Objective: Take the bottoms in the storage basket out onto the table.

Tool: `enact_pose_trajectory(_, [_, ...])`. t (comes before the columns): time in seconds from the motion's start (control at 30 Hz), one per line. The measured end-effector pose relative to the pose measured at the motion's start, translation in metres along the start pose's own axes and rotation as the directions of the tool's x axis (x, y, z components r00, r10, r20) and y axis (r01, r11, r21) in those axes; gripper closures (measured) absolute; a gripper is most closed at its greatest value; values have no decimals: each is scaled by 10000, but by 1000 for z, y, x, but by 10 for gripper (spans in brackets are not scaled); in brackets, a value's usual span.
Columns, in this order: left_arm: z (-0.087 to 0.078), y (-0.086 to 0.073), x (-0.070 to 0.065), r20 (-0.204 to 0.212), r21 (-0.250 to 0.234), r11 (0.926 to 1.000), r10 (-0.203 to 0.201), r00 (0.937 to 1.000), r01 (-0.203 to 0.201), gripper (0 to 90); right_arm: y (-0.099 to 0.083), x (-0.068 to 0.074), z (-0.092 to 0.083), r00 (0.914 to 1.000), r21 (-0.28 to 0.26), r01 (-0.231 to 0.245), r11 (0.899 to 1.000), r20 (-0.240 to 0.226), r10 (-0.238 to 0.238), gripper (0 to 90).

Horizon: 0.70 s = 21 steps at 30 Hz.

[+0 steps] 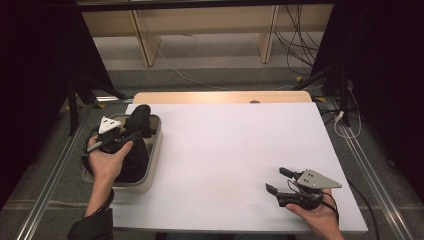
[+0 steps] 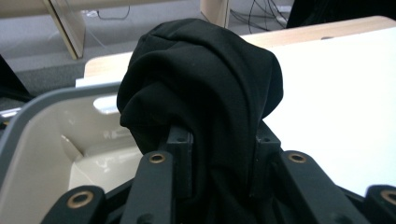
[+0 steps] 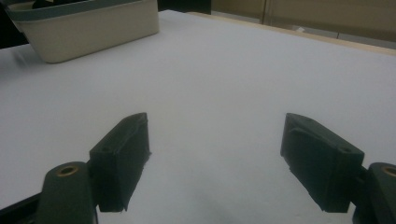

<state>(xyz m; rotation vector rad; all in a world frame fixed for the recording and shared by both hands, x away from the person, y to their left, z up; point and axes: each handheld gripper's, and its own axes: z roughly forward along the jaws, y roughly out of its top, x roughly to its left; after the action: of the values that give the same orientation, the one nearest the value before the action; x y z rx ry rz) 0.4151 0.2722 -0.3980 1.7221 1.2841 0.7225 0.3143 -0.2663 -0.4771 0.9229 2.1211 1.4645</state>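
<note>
Left gripper view: left tongs (image 2: 219, 158) clamp black cloth (image 2: 201, 79) (above bin (image 2: 28, 121)); right tongs (image 3: 217, 161) agape.

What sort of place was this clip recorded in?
Probably a lab or recording workspace rather than a home: a bare white table ringed by dark curtains, loose cables on the floor, and metal rails along the sides. A beige bin holds black cloth.
</note>
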Motion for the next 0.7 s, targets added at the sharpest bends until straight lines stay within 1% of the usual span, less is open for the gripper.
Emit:
enact_pose_trajectory(0.1, [-3, 2, -1, 32, -271, 9996, 1, 10000, 0, 680, 0, 0, 0, 10000, -54, 7, 10000, 45, -7, 246])
enact_pose_trajectory(0.13, [-5, 4, -2, 18, -446, 9990, 41, 10000, -40, 679, 0, 0, 1, 10000, -113, 26, 9999, 47, -25, 246])
enact_pose_trajectory(0.23, [-6, 5, -3, 12, -529, 9986, 76, 10000, -75, 679, 0, 0, 1, 10000, -144, -29, 9999, 25, 29, 246])
enact_pose_trajectory(0.3, [-8, 8, -6, -58, -725, 9972, 166, 9998, -170, 679, 0, 0, 0, 10000, -51, 0, 10000, 63, 1, 246])
enact_pose_trajectory(0.37, [-8, 8, -6, -59, -772, 9969, 158, 9999, -163, 679, 0, 0, 1, 10000, -120, 37, 9999, 67, -36, 246])
enact_pose_trajectory(0.4, [-9, 9, -7, -66, -844, 9963, 183, 9998, -188, 679, 0, 0, 1, 10000, -195, -35, 9998, 28, 36, 246])
enact_pose_trajectory(0.5, [-10, 10, -9, 83, -1052, 9944, 123, 9999, -114, 679, 0, 0, 1, 10000, -139, -8, 9999, 58, 9, 246])
enact_pose_trajectory(0.6, [-12, 12, -12, 49, -1173, 9928, 252, 9997, -245, 678, 0, 0, 1, 10000, -135, 1, 9999, 73, 0, 245])
enact_pose_trajectory(0.7, [-13, 13, -13, 28, -1278, 9914, 298, 9996, -292, 679, 0, 0, 1, 10000, -149, -21, 9999, 83, 23, 245])
